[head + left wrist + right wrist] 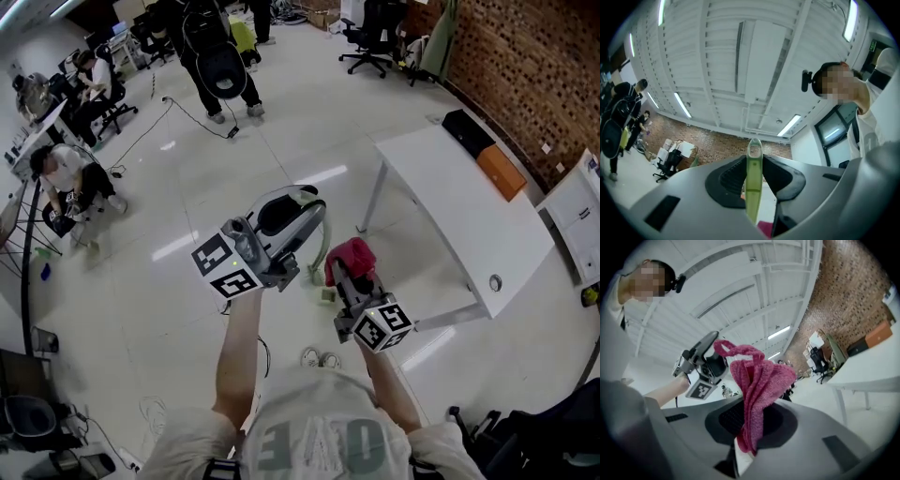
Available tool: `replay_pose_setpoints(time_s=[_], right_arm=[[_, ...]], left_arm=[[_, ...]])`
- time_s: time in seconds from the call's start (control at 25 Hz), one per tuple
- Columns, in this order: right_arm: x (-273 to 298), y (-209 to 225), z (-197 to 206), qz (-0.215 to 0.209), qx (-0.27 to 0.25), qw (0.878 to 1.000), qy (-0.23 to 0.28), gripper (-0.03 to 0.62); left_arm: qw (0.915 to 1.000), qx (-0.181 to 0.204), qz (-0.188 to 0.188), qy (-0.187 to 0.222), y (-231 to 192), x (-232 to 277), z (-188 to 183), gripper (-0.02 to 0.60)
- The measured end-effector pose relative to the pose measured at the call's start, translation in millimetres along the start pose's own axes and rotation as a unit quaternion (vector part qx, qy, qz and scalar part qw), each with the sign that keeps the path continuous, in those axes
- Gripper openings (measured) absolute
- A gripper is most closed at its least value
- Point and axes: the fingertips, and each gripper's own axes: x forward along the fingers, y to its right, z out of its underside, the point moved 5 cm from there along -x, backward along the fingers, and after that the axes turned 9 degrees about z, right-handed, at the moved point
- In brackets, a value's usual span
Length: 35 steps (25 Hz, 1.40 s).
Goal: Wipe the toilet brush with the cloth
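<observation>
Two risks I'm seeing here.

1. The left gripper (753, 161) is clamping the toilet brush (753, 192) only on its thin green handle, near the hanging-hole end. The long lower stretch is dangling free below the jaws. A sideways push from the cloth is probably going to be pivoting the handle in that pinch, or sliding it out.
2. The right gripper (751, 420) is pinching the pink cloth (759, 380) by a bunched fold, and most of it is flopping loose above the jaws. Dragging it along the handle is likely going to be tugging it free, and a dropped cloth is ending up on the floor (169, 309).

Both grippers are also sitting close together at frame centre in the head view, so I'm judging the bodies could be knocking into each other mid-wipe.

Positions:
- **Left gripper view:** the handle is standing upright at centre-bottom, squeezed between both pads, with the hole end poking past the tips.
- **Head view, brush:** the handle is running down the right side of the left gripper (302, 208), toward just below frame centre. The brush head is showing too small to make out.
- **Head view, cloth:** the right gripper (352, 279) is sitting just right of the handle, with the cloth bunching at its tip. The cloth is lying just beside the handle, and I'm not able to tell whether it's touching.
</observation>
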Motion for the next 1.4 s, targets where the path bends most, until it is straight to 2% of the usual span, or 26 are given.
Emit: replay_pose_setpoints(time_s=[0.08, 0.2, 0.32, 0.44, 0.64, 0.96, 1.08, 1.4], right_arm=[[-5.4, -18.5, -10.0, -0.013, -0.050, 0.999, 0.016, 0.031], [4.5, -43.6, 6.7, -0.036, -0.105, 0.993, -0.025, 0.031], [16.7, -40.8, 32.5, -0.012, -0.117, 0.990, -0.080, 0.031], [19.0, -34.7, 37.0, 0.016, -0.132, 0.987, -0.093, 0.031], [22.5, -27.2, 21.5, 0.045, -0.122, 0.988, -0.078, 0.031], [29.6, -46.6, -34.2, 0.026, -0.130, 0.991, -0.001, 0.031], [35.6, -54.3, -53.3, 0.013, -0.140, 0.990, 0.020, 0.031], [28.4, -47.3, -50.2, -0.007, -0.160, 0.987, 0.023, 0.031]], left_arm=[[0.9995, 0.013, -0.029, -0.010, -5.9, -3.5, 5.6, 0.114], [0.9977, 0.030, -0.060, -0.012, -5.7, -6.5, 5.9, 0.114], [0.9958, 0.036, -0.084, -0.001, 0.1, -1.6, 3.7, 0.114], [0.9942, 0.043, -0.098, -0.006, 6.8, 5.0, 5.2, 0.114], [0.9933, 0.038, -0.107, -0.025, 10.7, 5.3, 19.0, 0.114], [0.9934, 0.013, -0.103, -0.049, 3.9, 3.7, 45.1, 0.114], [0.9945, 0.001, -0.096, -0.042, 0.8, 5.9, 50.4, 0.113], [0.9968, -0.013, -0.077, -0.015, -16.1, 2.0, 50.4, 0.112]])
